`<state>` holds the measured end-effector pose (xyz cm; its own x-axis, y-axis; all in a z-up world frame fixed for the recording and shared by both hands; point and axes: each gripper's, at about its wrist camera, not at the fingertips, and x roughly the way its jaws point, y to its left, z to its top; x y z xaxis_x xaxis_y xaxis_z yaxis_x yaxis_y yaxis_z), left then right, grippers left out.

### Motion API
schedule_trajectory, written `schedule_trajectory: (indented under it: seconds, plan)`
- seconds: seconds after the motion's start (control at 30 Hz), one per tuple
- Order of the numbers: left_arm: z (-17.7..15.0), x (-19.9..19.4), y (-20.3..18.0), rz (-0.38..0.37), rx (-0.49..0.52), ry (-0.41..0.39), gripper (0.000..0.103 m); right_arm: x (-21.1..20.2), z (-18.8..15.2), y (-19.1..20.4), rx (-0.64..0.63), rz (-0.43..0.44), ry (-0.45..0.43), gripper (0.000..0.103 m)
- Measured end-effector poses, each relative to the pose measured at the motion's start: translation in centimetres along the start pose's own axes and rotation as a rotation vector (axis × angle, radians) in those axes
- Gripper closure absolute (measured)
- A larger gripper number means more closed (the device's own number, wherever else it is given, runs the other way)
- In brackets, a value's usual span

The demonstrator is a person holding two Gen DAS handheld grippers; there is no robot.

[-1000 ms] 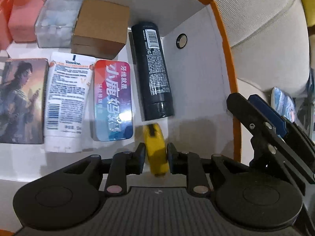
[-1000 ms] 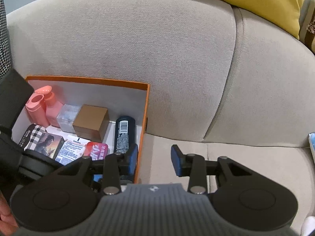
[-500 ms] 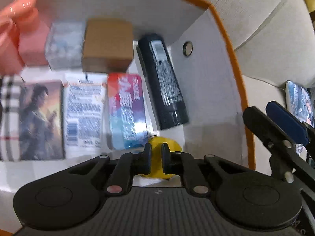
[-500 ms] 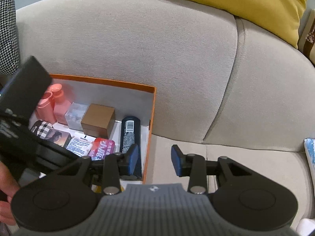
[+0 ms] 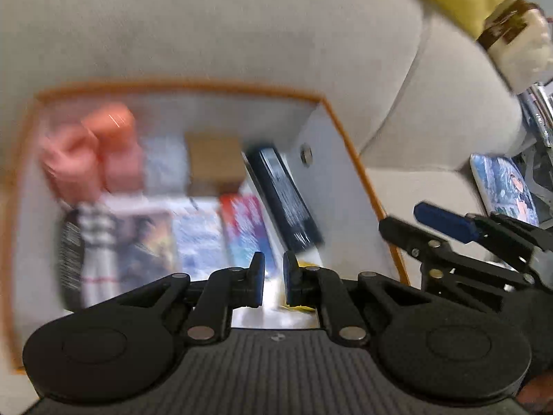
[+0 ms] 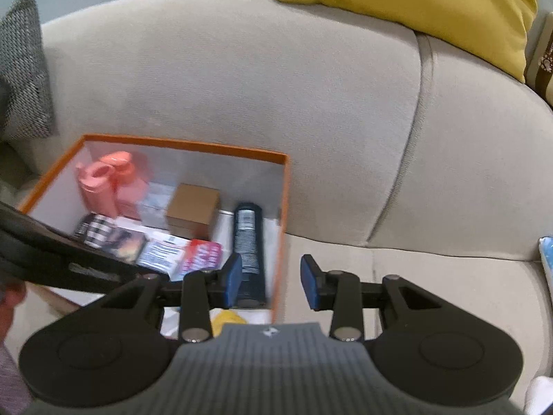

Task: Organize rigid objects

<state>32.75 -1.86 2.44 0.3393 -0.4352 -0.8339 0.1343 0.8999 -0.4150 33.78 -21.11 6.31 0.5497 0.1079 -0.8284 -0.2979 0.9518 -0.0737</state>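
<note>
An orange-rimmed white box (image 6: 285,186) sits on the grey sofa. It holds a black tube (image 6: 247,238), a brown carton (image 6: 193,207), pink bottles (image 6: 107,183), a red tin (image 6: 202,254), a white tube and a picture card. A small yellow object (image 6: 226,320) lies on the box floor at the near right corner; it also shows in the left wrist view (image 5: 304,264). My left gripper (image 5: 273,280) hovers above the box, its jaws nearly together and empty. My right gripper (image 6: 271,278) is open and empty over the box's right wall.
The sofa seat (image 6: 432,287) stretches right of the box. A blue printed card (image 5: 504,186) lies there at the far right. A yellow cushion (image 6: 414,3) rests on the backrest. A checked cushion (image 6: 20,69) stands at left.
My left gripper let go of the yellow object, which now lies in the box, and has lifted up and back. The right gripper drew back a little.
</note>
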Motion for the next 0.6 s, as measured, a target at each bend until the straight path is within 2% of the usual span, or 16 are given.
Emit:
schedule_trajectory:
  seconds: [0.13,0.3,0.37,0.4,0.43,0.5,0.53,0.6]
  plan:
    - [-1.3,-5.7,0.1,0.094,0.088,-0.177,0.091,-2.3,0.2,1.4,0.024,0.040,-0.023,0.058]
    - [-3.2,-11.3,0.2,0.189,0.134,-0.340,0.080,-5.5,-0.1,3.4,0.043,0.092,-0.062,0.055]
    - [-4.1,-13.0,0.3,0.217,0.144,-0.388,0.070,-6.5,-0.3,4.1,0.054,0.107,-0.079,0.052]
    - [-4.5,-13.8,0.3,0.230,0.148,-0.414,0.060,-7.1,-0.5,4.4,0.061,0.115,-0.089,0.051]
    - [-5.2,-14.7,0.3,0.248,0.150,-0.444,0.047,-7.7,-0.6,4.7,0.068,0.121,-0.100,0.047]
    - [-6.6,-15.7,0.1,0.289,0.160,-0.502,0.030,-8.8,-1.1,5.5,0.075,0.133,-0.128,0.039]
    - [-7.3,-16.1,0.1,0.306,0.165,-0.524,0.024,-9.2,-1.5,5.9,0.079,0.137,-0.139,0.034]
    - [-8.6,-16.5,0.1,0.331,0.170,-0.548,0.015,-9.8,-2.2,6.5,0.083,0.143,-0.156,0.033]
